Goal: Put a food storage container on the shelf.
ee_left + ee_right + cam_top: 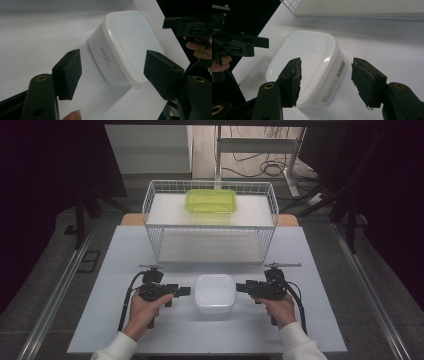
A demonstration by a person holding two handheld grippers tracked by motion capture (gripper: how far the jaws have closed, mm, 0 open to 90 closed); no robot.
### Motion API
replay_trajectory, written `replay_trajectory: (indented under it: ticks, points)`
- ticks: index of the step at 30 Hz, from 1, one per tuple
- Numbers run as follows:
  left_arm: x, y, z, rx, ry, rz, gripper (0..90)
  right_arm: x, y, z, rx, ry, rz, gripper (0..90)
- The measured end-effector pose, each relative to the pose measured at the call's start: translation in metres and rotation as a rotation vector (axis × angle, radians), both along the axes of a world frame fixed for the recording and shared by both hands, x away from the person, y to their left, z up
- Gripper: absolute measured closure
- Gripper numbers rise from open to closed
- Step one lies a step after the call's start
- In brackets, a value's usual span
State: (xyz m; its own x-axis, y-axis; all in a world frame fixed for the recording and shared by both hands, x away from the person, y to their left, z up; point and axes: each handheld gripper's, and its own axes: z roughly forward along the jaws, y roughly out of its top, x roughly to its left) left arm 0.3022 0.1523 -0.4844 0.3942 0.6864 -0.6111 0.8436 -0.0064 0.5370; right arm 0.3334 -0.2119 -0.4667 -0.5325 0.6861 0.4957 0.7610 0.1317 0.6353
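Observation:
A white lidded plastic box (pixel 215 292) sits on the table's near middle. My left gripper (pixel 186 291) points at its left side and my right gripper (pixel 241 287) at its right side, both level with it. In the left gripper view the box (pixel 125 45) lies just ahead of the left gripper (pixel 112 58), whose jaws stand open and apart from its labelled wall. In the right gripper view the right gripper (pixel 327 63) is open, its jaws spanning the near corner of the box (pixel 312 55) without pressing on it. The left gripper (pixel 259 42) shows beyond the box.
A white wire basket (pixel 210 240) stands at the back of the white table (pixel 125 320), with a green lidded container (pixel 211 201) on the board inside it. Table edges run close on both sides, with dark floor beyond.

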Motion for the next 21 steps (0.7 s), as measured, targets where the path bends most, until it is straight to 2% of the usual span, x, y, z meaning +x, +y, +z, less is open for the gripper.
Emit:
replay_trajectory:
  ticks: [4,7,11,15,21]
  points:
    - [0.005,-0.002,-0.004,-0.035,0.008,0.007,33.2,0.004,0.005,-0.006,0.009,0.021,0.008,40.9]
    - [0.007,-0.005,-0.008,-0.03,0.018,-0.006,34.3,0.004,0.005,-0.007,0.005,0.021,0.008,41.2]
    - [0.009,-0.008,-0.01,-0.042,0.02,-0.009,36.9,0.004,0.006,-0.01,-0.002,0.025,0.017,42.6]
    - [0.013,-0.009,-0.013,-0.069,0.036,-0.011,39.7,0.005,0.008,-0.013,-0.003,0.043,0.009,44.4]
    - [0.015,-0.011,-0.017,-0.098,0.062,-0.026,44.4,0.006,0.011,-0.019,0.008,0.077,0.027,49.4]
